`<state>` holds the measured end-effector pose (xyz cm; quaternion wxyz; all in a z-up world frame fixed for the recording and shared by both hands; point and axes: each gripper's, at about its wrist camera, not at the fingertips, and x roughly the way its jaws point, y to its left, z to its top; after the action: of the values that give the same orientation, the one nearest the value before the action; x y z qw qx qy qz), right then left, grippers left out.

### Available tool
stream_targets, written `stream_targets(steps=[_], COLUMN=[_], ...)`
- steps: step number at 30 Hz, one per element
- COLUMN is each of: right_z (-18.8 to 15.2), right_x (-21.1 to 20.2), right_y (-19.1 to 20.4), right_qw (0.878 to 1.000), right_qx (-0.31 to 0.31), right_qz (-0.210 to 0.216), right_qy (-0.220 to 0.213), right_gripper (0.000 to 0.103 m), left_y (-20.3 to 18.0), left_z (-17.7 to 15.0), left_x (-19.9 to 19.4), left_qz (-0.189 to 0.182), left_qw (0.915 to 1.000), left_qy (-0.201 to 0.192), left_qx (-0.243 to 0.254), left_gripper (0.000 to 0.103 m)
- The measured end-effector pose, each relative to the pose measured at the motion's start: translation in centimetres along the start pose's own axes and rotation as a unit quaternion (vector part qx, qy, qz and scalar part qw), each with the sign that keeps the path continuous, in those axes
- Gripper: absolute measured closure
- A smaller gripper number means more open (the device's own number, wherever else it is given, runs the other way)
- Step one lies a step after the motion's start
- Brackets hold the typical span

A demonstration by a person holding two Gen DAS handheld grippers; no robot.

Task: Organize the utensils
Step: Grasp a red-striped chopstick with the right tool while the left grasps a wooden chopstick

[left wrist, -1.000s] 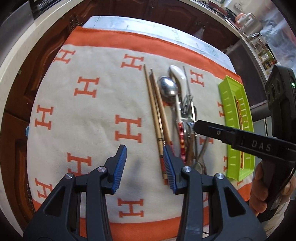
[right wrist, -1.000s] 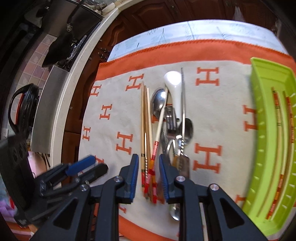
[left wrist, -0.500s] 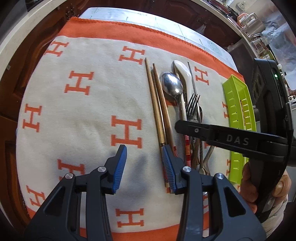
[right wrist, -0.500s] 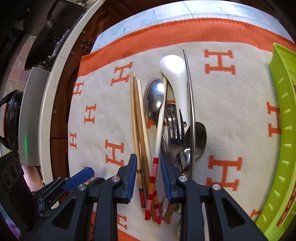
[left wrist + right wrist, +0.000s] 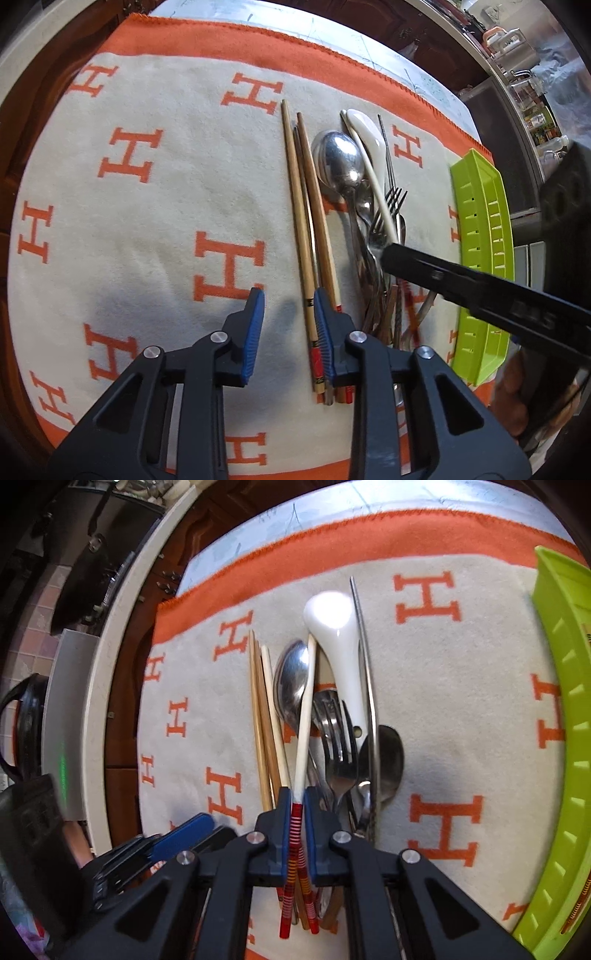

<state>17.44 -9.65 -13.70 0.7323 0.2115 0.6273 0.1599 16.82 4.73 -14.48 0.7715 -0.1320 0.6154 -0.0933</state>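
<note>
Green tray (image 5: 561, 709) holds striped chopsticks; right gripper (image 5: 296, 814) jaws clamp another; left gripper (image 5: 288, 325) jaws closing, empty.

cloth (image 5: 147, 221) under everything | chopsticks (image 5: 303, 221) ahead of left gripper (image 5: 288, 328), side by side, one by its right pad | spoons and fork (image 5: 340, 753) piled just right of chopsticks | tray (image 5: 484, 258) far right on cloth, apart from pile | right gripper (image 5: 297, 834) at pile's near end, astride one chopstick (image 5: 304, 723) lying across pile
</note>
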Motion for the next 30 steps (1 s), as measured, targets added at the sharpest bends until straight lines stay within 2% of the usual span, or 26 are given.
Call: stream_targets(steps=[13,25,26,27,30], right_z=[-1.4,-2.7,-2.8,-2.9,-3.3], right_x=[-4.4,-5.5,-5.6,-5.7,-6.0], right_y=[-0.1,-0.4,-0.5,-0.7,-1.2], right_qw=[0.998,0.996,0.996,0.996,0.996], right_qx=[-0.014,-0.018,-0.017,-0.015,-0.012], right_qz=[0.044,0.056,0.056,0.055,0.055], right_qy=[-0.046,-0.06,-0.061,-0.062,-0.067], right_gripper=[0.098,0.098,0.098,0.098,0.098], left_y=[-1.2,-4.1,-4.3,-4.5,-4.5], left_z=[0.5,0.2,0.3,0.5,0.7], left_x=[2.2,3.5,3.6,3.7,3.8], left_qz=[0.029,0.092,0.1,0.11,0.108], left_qw=[0.9994,0.9952,0.9944,0.9934,0.9939], left_qy=[0.017,0.008,0.006,0.004,0.003], left_qx=[0.011,0.031,0.031,0.032,0.022], left_gripper=[0.084,0.085,0.089,0.098,0.099])
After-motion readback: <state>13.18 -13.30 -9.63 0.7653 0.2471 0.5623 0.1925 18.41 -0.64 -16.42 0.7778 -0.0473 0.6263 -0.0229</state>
